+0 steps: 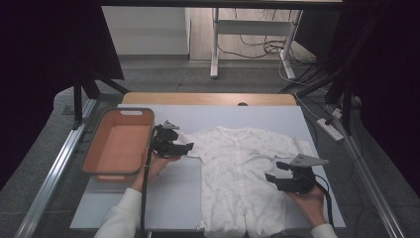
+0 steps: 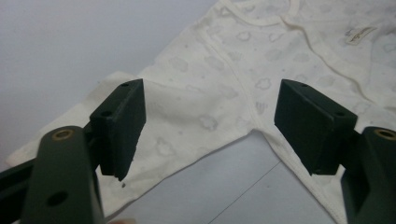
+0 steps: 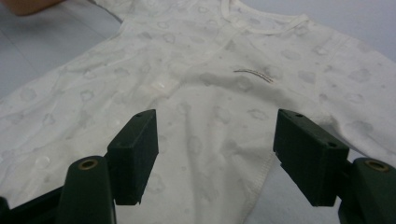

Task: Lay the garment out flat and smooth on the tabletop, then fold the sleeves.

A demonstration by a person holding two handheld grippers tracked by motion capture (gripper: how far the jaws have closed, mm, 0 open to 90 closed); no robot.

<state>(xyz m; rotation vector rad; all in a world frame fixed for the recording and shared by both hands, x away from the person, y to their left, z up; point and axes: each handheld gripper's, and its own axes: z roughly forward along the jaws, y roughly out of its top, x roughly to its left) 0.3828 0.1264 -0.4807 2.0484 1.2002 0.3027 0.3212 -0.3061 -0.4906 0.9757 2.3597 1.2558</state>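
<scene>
Black left gripper (image 1: pixel 184 148): jaws apart, above the romper's sleeve.
Right gripper (image 1: pixel 275 171): jaws spread wide over the other side seam.
Romper (image 1: pixel 237 171): cream, flat on the white table (image 1: pixel 173 198).
Basket (image 1: pixel 118 144): orange, beside the left gripper.

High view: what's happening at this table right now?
A person holds a two-jaw gripper in each hand over a cream baby garment spread flat on the white mat. The left gripper hovers open at one sleeve, the right gripper open near the garment's other side. Neither grips cloth yet. An orange basket sits empty at the left.
</scene>
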